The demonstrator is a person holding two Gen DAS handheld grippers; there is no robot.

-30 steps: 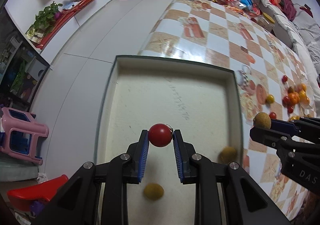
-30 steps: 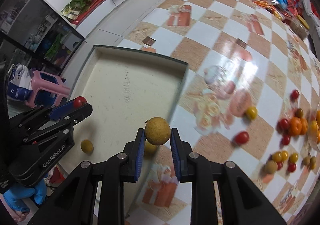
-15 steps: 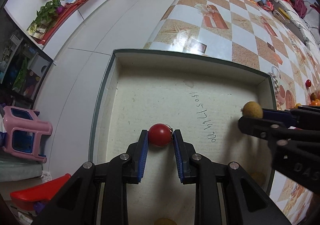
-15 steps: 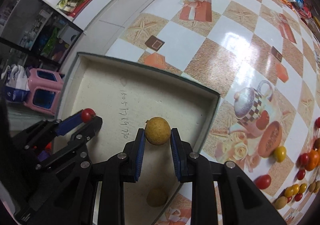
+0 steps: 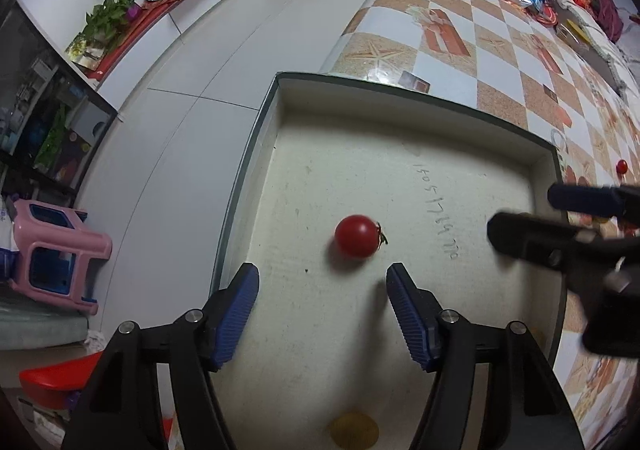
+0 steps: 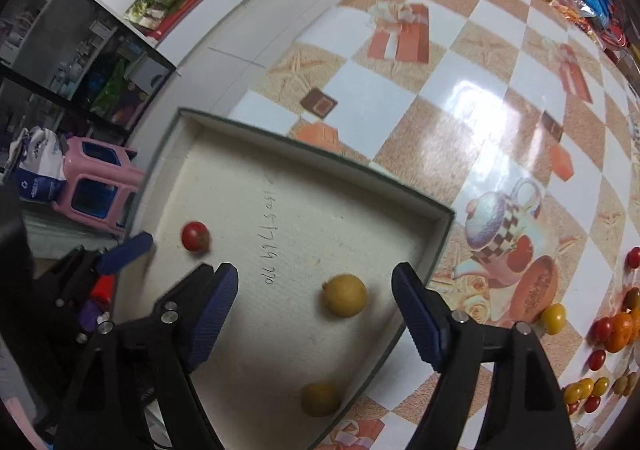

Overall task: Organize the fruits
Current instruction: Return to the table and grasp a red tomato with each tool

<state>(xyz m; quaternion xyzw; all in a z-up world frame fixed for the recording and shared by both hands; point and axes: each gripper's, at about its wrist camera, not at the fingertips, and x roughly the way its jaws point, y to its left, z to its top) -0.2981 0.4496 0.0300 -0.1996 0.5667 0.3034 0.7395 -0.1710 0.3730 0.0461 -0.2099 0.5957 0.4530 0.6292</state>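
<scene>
Both jaws have just been opening over the box [image 5: 400, 178]: left hand-held gripper [image 5: 322, 282] frees the tomato [image 5: 357, 236], right hand-held gripper [image 6: 316, 282] the brown fruit [image 6: 345, 295], nothing gripped, so fruit collects inside.

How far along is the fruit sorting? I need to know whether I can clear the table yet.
Not yet. Done: a red tomato and two tan fruits lie in the tray. In hand: nothing; the left gripper and right gripper have just been opening, jaws apart, touching no fruit. Left: the loose pile on the tablecloth.
</scene>
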